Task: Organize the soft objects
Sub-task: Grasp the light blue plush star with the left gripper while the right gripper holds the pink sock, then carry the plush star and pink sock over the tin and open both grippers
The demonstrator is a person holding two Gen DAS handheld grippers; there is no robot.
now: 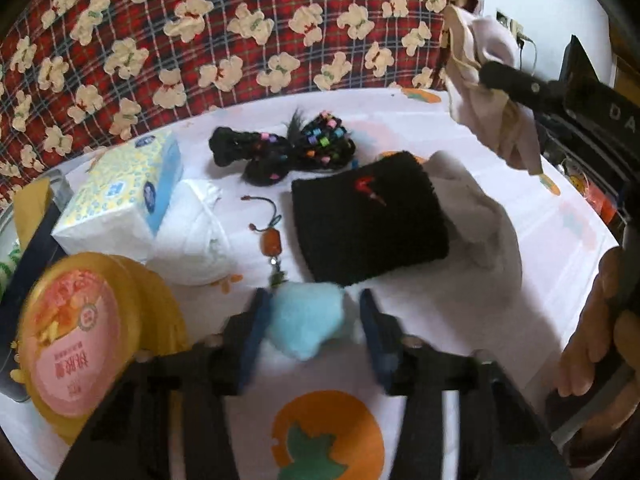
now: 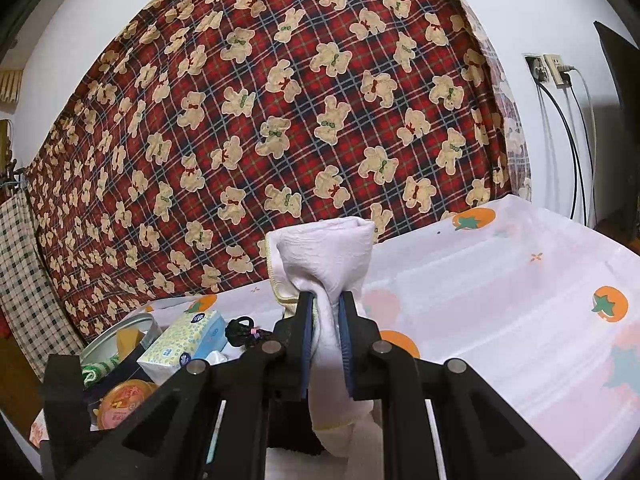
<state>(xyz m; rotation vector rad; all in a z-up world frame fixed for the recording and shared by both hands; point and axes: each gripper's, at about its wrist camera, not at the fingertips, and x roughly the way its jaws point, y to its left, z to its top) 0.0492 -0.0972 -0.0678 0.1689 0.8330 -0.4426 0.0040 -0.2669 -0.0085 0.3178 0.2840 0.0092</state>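
Left gripper [image 1: 312, 320] angled steeply down at the table [image 1: 500, 320]. My jaws stand apart with the pale blue pompom [image 1: 306, 326] between them; the left pad looks to be at the fluff's edge, the right pad shows a gap, so no clamp on it. The pompom hangs at the end of a keychain [image 1: 272, 240] with an orange bead and a dark cord, lying stretched away from me on the cloth.

Right gripper [image 2: 325, 312] held nearly level, above the table. My jaws are clamped tight on a white cloth with yellow trim [image 2: 320, 256]; it bunches up past the fingertips and trails down under them. From the left wrist view the same cloth [image 1: 484, 92] hangs in the air at upper right, clear of the tabletop. A hand [image 1: 600, 328] grips the right tool's handle at the frame edge.

Soft things on the table: black wristband with a red mark [image 1: 368, 224], just beyond the pompom, lying partly over a grey-white cloth [image 1: 480, 216]; black beaded hair piece [image 1: 284, 152] behind it; folded white item [image 1: 192, 236] beside the tissue pack [image 1: 128, 196].

Containers: round tin [image 2: 120, 332] at far left, open, holding something yellow and a green-white item; contents otherwise unclear. Yellow tub with pink lid [image 1: 80, 332], closed, tilted on its side near my left finger.
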